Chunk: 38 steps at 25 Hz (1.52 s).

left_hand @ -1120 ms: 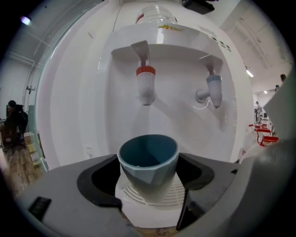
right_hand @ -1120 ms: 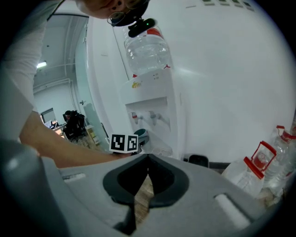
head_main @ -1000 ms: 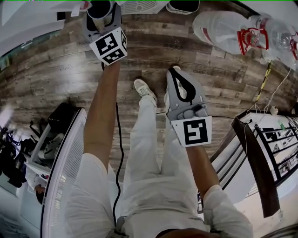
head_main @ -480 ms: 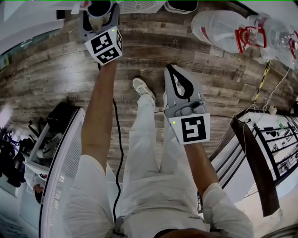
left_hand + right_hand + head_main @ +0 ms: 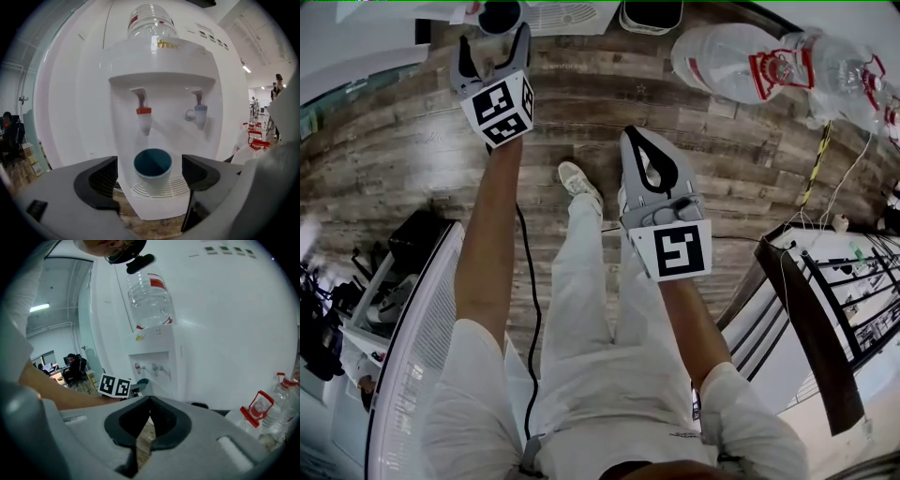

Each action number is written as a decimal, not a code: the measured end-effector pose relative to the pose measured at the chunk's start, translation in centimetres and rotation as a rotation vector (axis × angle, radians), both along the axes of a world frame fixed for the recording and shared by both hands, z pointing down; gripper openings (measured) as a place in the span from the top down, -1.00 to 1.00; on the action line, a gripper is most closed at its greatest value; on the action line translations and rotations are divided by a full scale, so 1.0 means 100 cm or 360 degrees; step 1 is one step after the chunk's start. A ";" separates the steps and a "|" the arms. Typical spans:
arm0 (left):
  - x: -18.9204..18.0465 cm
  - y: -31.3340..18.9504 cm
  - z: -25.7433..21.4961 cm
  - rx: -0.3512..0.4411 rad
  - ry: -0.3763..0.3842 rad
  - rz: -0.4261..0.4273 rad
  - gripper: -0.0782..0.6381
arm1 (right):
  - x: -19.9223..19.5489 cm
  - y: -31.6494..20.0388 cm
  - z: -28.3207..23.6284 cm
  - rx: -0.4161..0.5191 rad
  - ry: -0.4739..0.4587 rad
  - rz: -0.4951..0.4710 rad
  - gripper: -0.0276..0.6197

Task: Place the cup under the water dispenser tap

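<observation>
The left gripper [image 5: 492, 52] reaches toward the white water dispenser [image 5: 164, 89]. Its two dark jaws stand wide apart and have hold of nothing. In the left gripper view the teal cup [image 5: 153, 169] shows in the gap between them but lies beyond their tips, with clear space on either side and neither pad touching it.

The cup stands upright on the dispenser's white drip grille [image 5: 176, 187], about midway across it, with the front slats left bare. Its long axis runs straight up and down, the open mouth facing up and the narrower base on the slats. The red tap [image 5: 144, 116] hangs above it, slightly to the left of the cup's centre, and the blue tap [image 5: 200, 113] is further right, off the cup's rim. A clear bottle [image 5: 152, 21] sits upside down on top of the dispenser.

The right gripper [image 5: 149, 404] is held back, nearer the person's body and well away from the dispenser. Its jaws are closed together with nothing between them.

At the far right, large clear water bottles [image 5: 741, 61] with red handles lie on the wooden floor [image 5: 394, 141].
</observation>
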<state>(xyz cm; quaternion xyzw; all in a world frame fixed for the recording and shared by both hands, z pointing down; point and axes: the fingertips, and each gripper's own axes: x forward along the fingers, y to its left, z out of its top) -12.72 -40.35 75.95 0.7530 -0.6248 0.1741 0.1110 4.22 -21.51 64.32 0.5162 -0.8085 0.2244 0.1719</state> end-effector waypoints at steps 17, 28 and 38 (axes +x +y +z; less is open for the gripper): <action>0.008 0.076 -0.205 0.0179 0.0213 -0.0012 -0.31 | 0.015 0.038 -0.114 0.0166 -0.0004 0.0043 0.92; 0.023 0.153 -0.329 0.0151 0.0291 0.0073 -0.03 | 0.009 0.055 -0.219 0.0284 -0.0020 0.0045 0.92; 0.032 0.213 -0.422 0.0197 0.0320 0.0129 0.35 | 0.005 0.072 -0.305 0.0358 -0.0076 0.0069 0.92</action>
